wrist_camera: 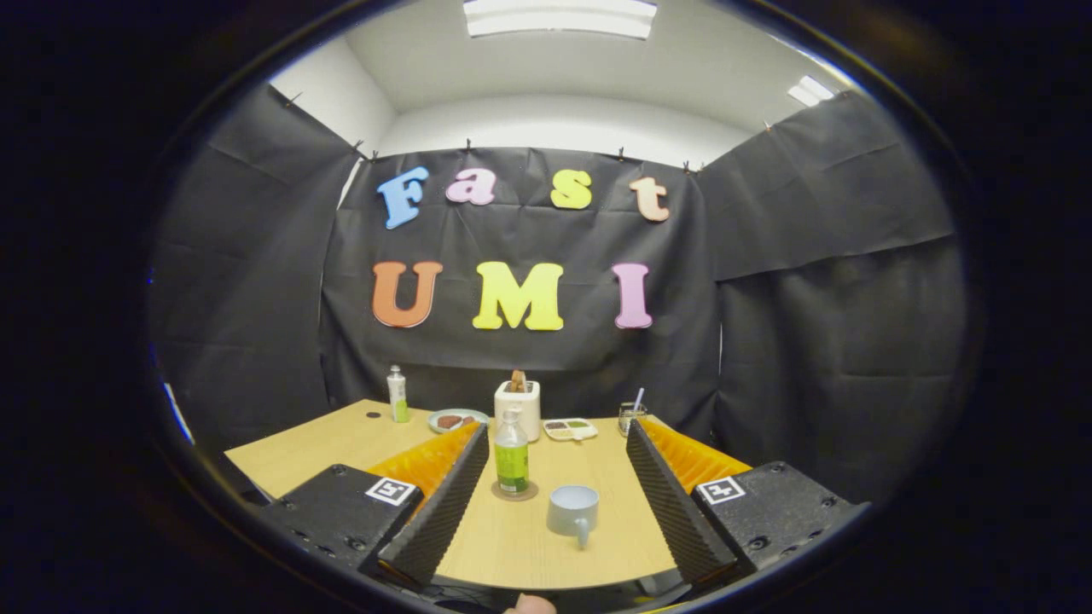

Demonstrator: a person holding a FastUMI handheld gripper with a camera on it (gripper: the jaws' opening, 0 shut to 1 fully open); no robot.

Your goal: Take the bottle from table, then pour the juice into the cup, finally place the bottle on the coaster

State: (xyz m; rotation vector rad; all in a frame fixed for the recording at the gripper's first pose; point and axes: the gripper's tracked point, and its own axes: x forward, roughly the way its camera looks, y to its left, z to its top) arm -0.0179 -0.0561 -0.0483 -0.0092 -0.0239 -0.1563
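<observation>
1. Gripper (554,503) spread wide, fingers empty, held above the table's (324,443) near edge.
2. Bottle (512,460) upright on the coaster (514,494), between the fingers and closer to the left one, about mid-table.
3. Cup (572,512) just beside the coaster, nearer the near edge, handle pointing toward that edge.
4. Toaster (519,408), plate (457,419), tray (570,429) and glass with straw (632,416) ranged along the far edge.
5. Second bottle (397,395) near the far left corner.

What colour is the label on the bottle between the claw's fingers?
Green, on the bottle standing on the coaster; the gripper view shows it.
</observation>
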